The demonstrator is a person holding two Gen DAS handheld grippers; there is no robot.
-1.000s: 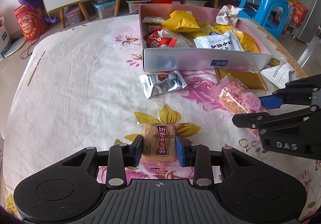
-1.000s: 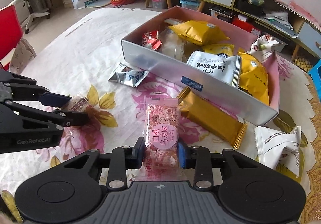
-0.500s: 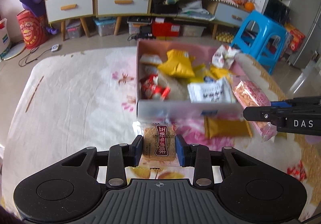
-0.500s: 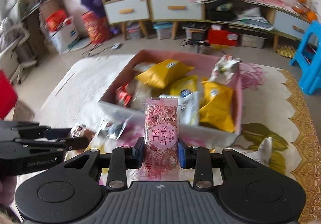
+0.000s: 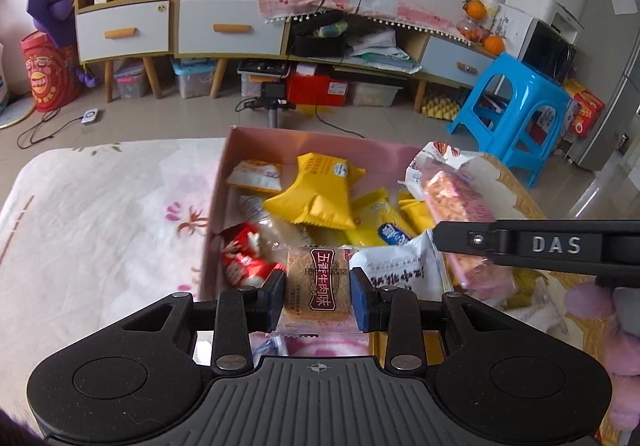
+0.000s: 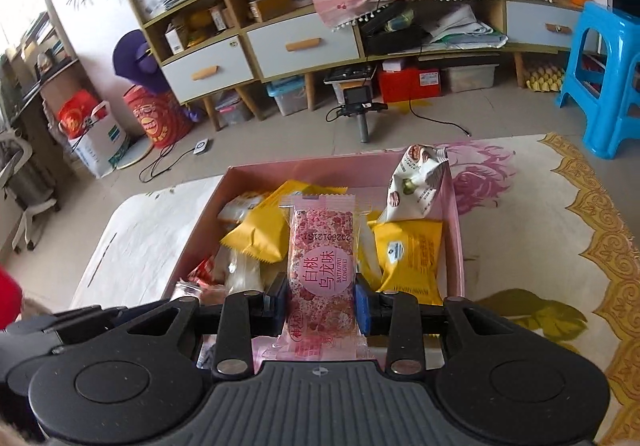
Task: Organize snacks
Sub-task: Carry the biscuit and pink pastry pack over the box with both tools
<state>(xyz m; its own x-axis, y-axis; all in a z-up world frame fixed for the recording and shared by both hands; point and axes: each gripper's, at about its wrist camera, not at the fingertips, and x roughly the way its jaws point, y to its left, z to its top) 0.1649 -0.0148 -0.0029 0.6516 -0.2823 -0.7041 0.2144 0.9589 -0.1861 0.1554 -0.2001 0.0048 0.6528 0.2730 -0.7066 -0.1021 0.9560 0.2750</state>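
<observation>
My left gripper (image 5: pixel 319 296) is shut on a tan cracker packet with a red label (image 5: pixel 318 286) and holds it over the near edge of the pink box (image 5: pixel 256 144). My right gripper (image 6: pixel 321 302) is shut on a pink-speckled snack bar (image 6: pixel 322 266) and holds it above the box (image 6: pixel 452 230). The same bar (image 5: pixel 460 214) shows in the left wrist view, to the right of my left gripper. The box holds several packets: yellow ones (image 5: pixel 320 194), a white one (image 5: pixel 400 270) and a red one (image 5: pixel 244 260).
The box sits on a floral tablecloth (image 5: pixel 100 214). A white and brown packet (image 6: pixel 416 182) leans on the box's far right wall. A blue stool (image 5: pixel 516 106) and a low cabinet (image 5: pixel 224 30) stand beyond the table.
Both grippers have lifted their packets off the tablecloth and moved forward over the box. The view has tilted up to show more of the room.
</observation>
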